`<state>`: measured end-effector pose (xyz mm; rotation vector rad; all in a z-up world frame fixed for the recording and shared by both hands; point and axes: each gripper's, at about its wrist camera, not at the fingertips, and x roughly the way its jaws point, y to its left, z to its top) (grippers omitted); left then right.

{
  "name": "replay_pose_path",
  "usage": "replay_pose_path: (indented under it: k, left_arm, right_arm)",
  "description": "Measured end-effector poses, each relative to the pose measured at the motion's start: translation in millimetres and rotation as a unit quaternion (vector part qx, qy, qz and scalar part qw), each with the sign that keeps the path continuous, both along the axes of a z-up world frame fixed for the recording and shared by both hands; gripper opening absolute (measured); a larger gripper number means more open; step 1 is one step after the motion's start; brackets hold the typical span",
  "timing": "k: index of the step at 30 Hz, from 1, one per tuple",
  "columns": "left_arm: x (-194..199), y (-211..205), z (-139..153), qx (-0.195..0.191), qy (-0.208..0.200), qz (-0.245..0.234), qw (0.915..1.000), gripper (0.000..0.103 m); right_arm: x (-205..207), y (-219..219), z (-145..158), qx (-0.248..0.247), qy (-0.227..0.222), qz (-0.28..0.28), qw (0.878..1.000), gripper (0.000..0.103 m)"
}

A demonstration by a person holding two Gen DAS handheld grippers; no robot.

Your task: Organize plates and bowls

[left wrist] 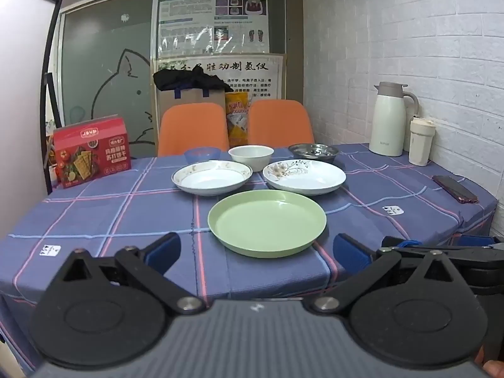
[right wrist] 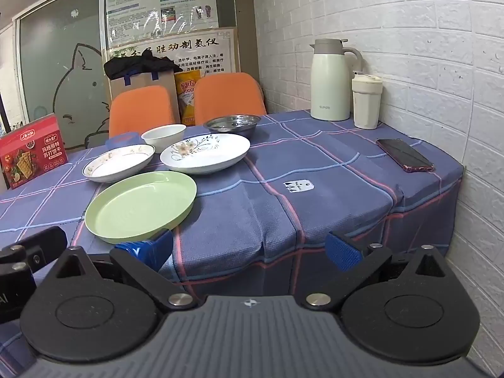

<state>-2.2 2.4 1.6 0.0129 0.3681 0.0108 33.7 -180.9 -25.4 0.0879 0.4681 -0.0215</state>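
A green plate (left wrist: 266, 222) (right wrist: 140, 205) lies nearest on the blue checked tablecloth. Behind it lie a white plate with a brown-patterned rim (left wrist: 211, 177) (right wrist: 118, 162) on the left and a white floral plate (left wrist: 304, 176) (right wrist: 205, 152) on the right. Further back stand a blue bowl (left wrist: 201, 154) (right wrist: 123, 140), a white bowl (left wrist: 251, 157) (right wrist: 163, 137) and a steel bowl (left wrist: 313, 152) (right wrist: 233, 125). My left gripper (left wrist: 256, 250) is open and empty, just short of the green plate. My right gripper (right wrist: 249, 250) is open and empty at the table's front edge, right of the green plate.
A red cracker box (left wrist: 91, 151) (right wrist: 31, 154) stands at the back left. A pale thermos jug (left wrist: 390, 119) (right wrist: 332, 80) and a cream cup (left wrist: 421, 141) (right wrist: 366, 100) stand by the brick wall. A phone (left wrist: 455, 189) (right wrist: 404, 154) lies at the right edge. Two orange chairs (left wrist: 193, 127) stand behind.
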Motion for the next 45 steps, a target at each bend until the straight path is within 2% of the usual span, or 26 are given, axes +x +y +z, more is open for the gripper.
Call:
replay_pose_path:
  k: [18,45]
  left_arm:
    - [-1.8,-3.7,1.9,-0.001,0.001,-0.019,0.9998,0.103]
    - [-1.5,-3.8,0.4,-0.001,0.003,-0.021,0.9998,0.103]
  right_arm:
    - [0.4,3.8,-4.9,-0.005,0.005,0.007,1.000,0.091]
    - [0.3,7.5,-4.8,-0.002,0.004,0.011,1.000,0.091]
